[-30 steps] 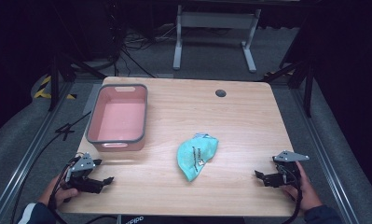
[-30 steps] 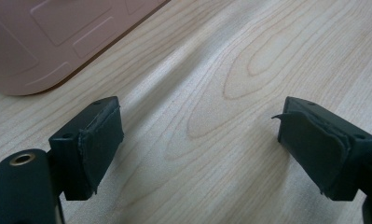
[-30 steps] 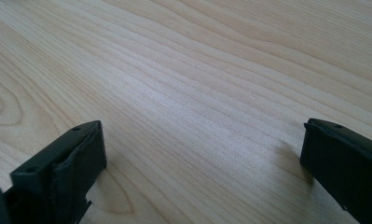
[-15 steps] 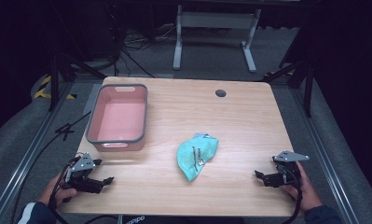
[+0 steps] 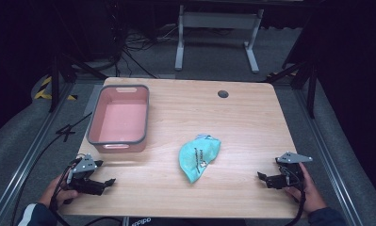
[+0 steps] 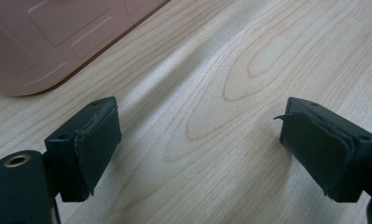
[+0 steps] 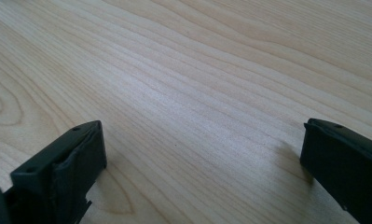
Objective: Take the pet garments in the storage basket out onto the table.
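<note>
The crumpled teal cloth (image 5: 199,157) is seen on the table (image 5: 242,122) between both spread, empty pairs of fingers, ahead of each, roughly equally near; its long axis runs away from the person.

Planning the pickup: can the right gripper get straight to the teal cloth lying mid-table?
Probably yes. The right gripper rests open at the table's near right edge, and only bare wood lies between it and the teal cloth. The pink bin stands off to the far left.

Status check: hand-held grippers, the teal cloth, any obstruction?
Left hand-held gripper open, empty, near table edge. Right hand-held gripper open, empty. Teal cloth crumpled mid-table, untouched. Pink bin off to the left; nothing in the way.
</note>
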A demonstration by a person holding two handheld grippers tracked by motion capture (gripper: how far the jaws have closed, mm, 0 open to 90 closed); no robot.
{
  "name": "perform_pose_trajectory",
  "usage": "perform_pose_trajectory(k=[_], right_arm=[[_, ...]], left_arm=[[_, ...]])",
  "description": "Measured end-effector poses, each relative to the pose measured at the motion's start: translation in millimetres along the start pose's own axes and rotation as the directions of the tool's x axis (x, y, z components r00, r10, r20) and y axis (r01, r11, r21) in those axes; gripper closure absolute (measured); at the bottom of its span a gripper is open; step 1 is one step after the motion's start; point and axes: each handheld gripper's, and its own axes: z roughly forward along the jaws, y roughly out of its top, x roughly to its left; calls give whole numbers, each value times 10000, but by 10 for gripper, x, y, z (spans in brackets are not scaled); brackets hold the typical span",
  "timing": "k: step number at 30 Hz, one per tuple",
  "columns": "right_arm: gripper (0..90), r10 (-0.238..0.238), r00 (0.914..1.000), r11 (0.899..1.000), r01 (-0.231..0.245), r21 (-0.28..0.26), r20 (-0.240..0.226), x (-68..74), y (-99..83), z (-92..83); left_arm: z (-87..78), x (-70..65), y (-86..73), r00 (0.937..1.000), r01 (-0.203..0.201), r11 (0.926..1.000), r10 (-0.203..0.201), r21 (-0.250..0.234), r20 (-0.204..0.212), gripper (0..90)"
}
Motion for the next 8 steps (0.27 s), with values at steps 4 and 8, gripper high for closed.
perform_pose_trajectory(k=[4,8], right_arm=[[6,6,10000,10000,-6,-2,1,0,0,0],[5,-3,10000,10000,3,2,0,0,0,0]], left_arm=[[8,-12,11,9999,102,9999,-102,104,2,108],[10,-15,11,9999,117,9999,-117,100,-11,106]])
